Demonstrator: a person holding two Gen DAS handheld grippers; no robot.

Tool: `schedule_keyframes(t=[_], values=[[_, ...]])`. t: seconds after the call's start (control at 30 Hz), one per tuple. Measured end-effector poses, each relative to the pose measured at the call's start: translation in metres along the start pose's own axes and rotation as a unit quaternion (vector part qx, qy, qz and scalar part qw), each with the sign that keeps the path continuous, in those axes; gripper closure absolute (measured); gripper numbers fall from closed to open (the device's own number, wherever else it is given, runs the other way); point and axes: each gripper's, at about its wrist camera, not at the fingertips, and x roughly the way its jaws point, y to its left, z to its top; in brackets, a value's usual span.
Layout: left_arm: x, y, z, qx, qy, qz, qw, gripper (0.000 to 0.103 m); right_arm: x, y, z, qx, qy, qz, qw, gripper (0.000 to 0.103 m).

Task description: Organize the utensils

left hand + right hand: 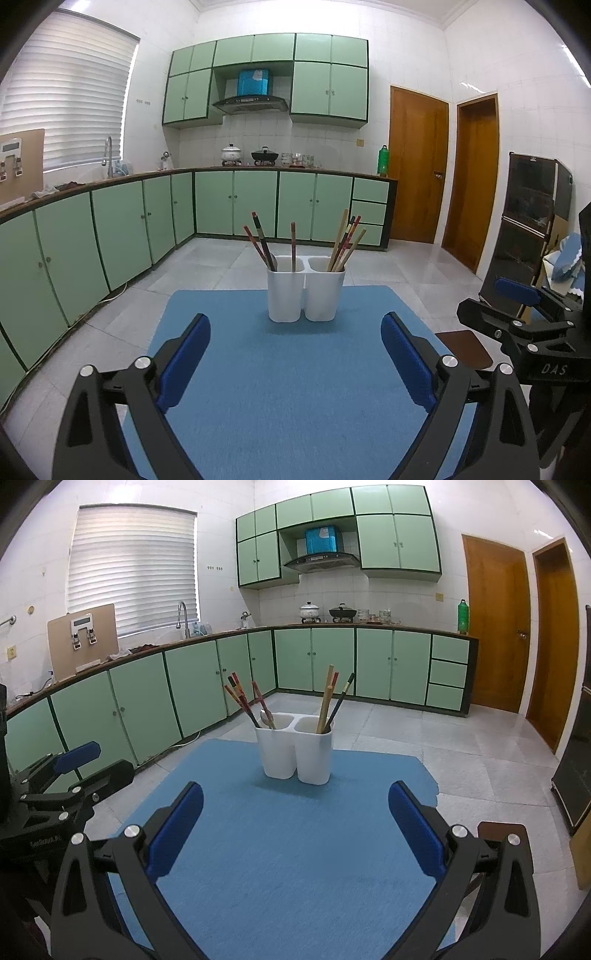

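Chopsticks (341, 240) stand in the white holder (304, 291) near the far edge of the blue mat (295, 387); my left tongs (295, 354) and right tongs (295, 827) are both wide open, empty.

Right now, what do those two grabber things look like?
Both are black, with triangle cut-outs and shiny silver bolts. Each finger wears a long blue pad. The left gripper and right gripper look alike. White letters mark their sides; one reads "DAS". No sleeves or cables show.
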Motion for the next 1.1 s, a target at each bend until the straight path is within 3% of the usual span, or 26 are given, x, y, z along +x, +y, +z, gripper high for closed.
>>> schedule_keyframes(t=[1.1], values=[[-0.013,-0.002,0.002,-0.003,-0.018,0.008,0.9998,0.011,-0.01,0.002,0.003,-0.002,-0.014,-0.002,1.0,0.006]])
